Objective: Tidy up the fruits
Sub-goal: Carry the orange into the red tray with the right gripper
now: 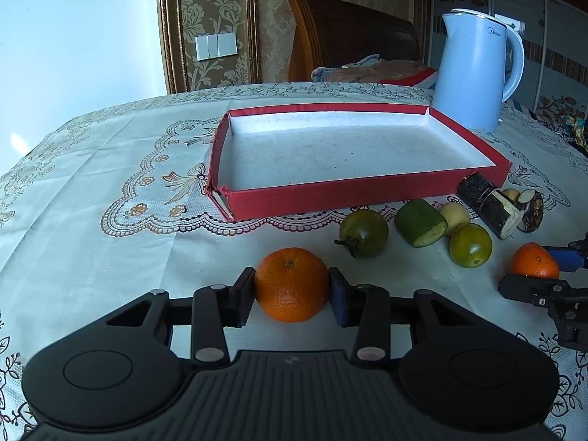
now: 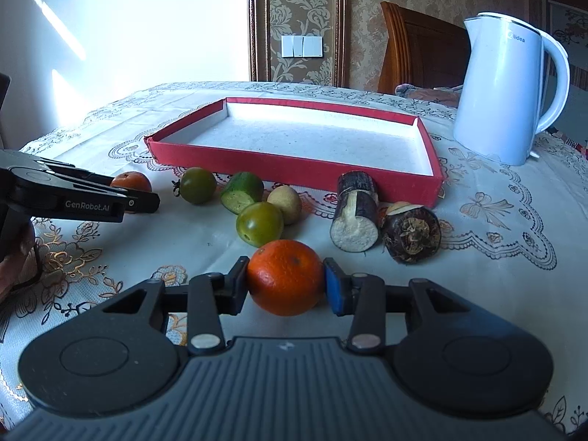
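Observation:
My left gripper (image 1: 292,292) is shut on an orange mandarin (image 1: 291,284) at the table's near side. My right gripper (image 2: 286,283) is shut on a second mandarin (image 2: 284,277); that gripper and fruit also show in the left wrist view (image 1: 534,261). A shallow red tray (image 1: 330,193) with a white inside lies beyond, empty. Between tray and grippers lie two green tomatoes (image 2: 259,223), a cut cucumber piece (image 2: 240,193), a small yellowish fruit (image 2: 284,198), a sugarcane piece (image 2: 356,213) and a dark water chestnut (image 2: 411,235).
A white electric kettle (image 2: 503,92) stands right of the tray's far corner. The table has a white embroidered cloth (image 1: 110,169). A wooden headboard (image 1: 349,33) and a bed lie behind the table.

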